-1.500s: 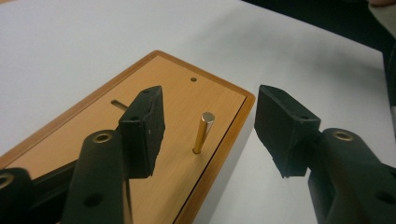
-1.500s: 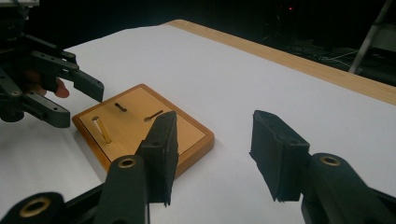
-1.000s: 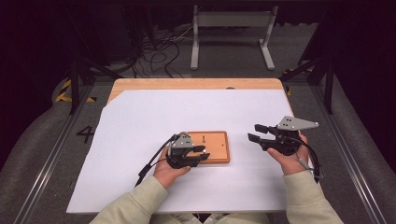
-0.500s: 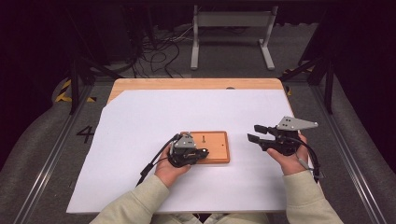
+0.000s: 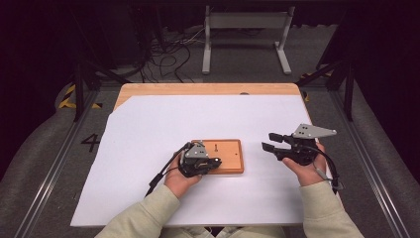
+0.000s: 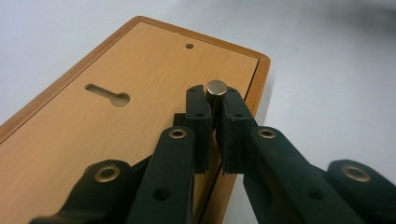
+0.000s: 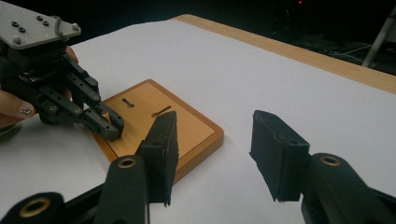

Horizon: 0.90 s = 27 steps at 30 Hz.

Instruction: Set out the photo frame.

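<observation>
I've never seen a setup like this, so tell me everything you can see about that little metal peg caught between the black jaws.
The metal peg is a short, shiny cylinder with a flat round top, steel-like in look. It stands upright at the edge of the wooden board, near one corner. The left gripper has just closed on it: its black pads press the peg from both sides, leaving the top showing. Its lower end is hidden by the jaws, so I cannot tell whether it sits in the board.
</observation>
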Each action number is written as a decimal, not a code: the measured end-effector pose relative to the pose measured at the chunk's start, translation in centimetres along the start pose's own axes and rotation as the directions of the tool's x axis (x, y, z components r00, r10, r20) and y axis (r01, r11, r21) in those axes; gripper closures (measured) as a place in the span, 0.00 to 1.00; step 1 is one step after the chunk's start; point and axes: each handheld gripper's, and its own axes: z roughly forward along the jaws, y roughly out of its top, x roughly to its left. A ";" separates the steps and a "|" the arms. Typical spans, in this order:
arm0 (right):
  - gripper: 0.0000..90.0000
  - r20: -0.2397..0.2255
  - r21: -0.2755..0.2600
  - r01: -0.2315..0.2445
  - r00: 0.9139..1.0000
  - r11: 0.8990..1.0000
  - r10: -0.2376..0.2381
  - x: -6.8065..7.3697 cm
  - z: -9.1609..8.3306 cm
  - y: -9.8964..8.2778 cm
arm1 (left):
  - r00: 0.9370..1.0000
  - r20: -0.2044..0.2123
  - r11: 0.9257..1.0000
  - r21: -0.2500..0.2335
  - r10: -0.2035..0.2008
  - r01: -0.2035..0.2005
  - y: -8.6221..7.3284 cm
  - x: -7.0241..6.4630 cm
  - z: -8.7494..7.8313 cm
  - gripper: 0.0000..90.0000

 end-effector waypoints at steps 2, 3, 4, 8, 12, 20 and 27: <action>0.58 -0.001 0.001 -0.001 1.000 1.000 0.001 0.0 0.0 0.0 | 1.000 -0.002 1.000 -0.004 0.008 -0.008 0.0 0.0 0.0 0.93; 0.58 -0.001 0.000 -0.003 1.000 1.000 0.003 0.0 0.0 0.0 | 1.000 -0.005 1.000 -0.003 0.012 -0.012 0.0 -0.1 0.0 0.93; 0.58 -0.001 0.000 -0.004 1.000 1.000 0.004 0.0 0.0 0.0 | 0.999 -0.014 1.000 0.002 0.030 -0.030 0.0 -0.2 0.0 0.93; 0.58 -0.004 0.002 0.000 1.000 1.000 0.000 0.0 0.1 0.0 | 0.993 -0.055 0.994 0.030 0.109 -0.107 0.1 -0.8 0.0 0.94; 0.58 -0.003 0.004 0.000 1.000 1.000 0.000 0.1 0.1 0.0 | 0.985 -0.085 0.988 0.039 0.153 -0.150 0.1 -1.2 -0.1 0.93; 0.58 -0.003 0.003 0.003 1.000 1.000 -0.003 0.1 0.1 0.0 | 0.952 -0.137 0.962 0.063 0.273 -0.267 0.0 -2.3 -0.2 0.93; 0.58 -0.006 0.007 0.017 1.000 1.000 -0.017 0.2 0.5 0.2 | 0.901 -0.189 0.921 0.080 0.390 -0.382 -0.4 -3.5 -0.3 0.93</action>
